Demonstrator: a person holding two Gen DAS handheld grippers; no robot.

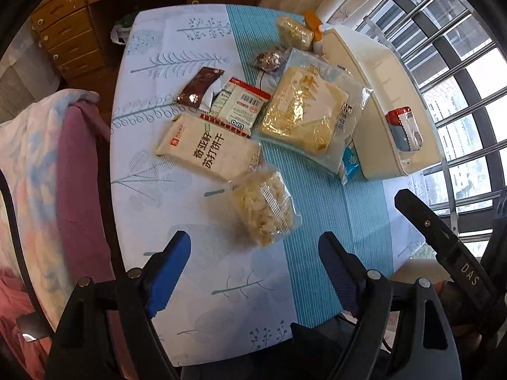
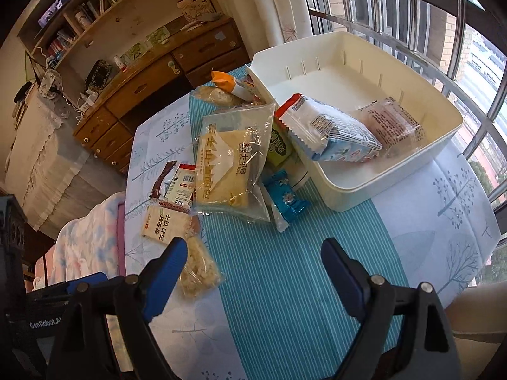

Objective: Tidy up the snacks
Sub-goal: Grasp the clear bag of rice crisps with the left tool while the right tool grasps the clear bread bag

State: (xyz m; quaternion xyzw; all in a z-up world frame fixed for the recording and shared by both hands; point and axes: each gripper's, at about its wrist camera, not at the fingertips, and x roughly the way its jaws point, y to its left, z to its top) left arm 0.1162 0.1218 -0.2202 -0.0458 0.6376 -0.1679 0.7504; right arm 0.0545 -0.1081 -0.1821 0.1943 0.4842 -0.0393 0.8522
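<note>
Several snack packs lie on the table. A clear bag of puffed pieces lies just ahead of my open, empty left gripper; it shows by the left finger in the right wrist view. Behind it lie a white soda-cracker pack, a brown bar and a large clear bread bag. A white bin holds a red-white-blue pack and a pinkish pack. My right gripper is open and empty above the striped cloth. A blue candy pack lies beside the bin.
A patterned tablecloth covers the table. A chair with a blanket stands at the left edge. A wooden desk with drawers stands beyond the table. A barred window is at the right. The right gripper's body shows at the lower right.
</note>
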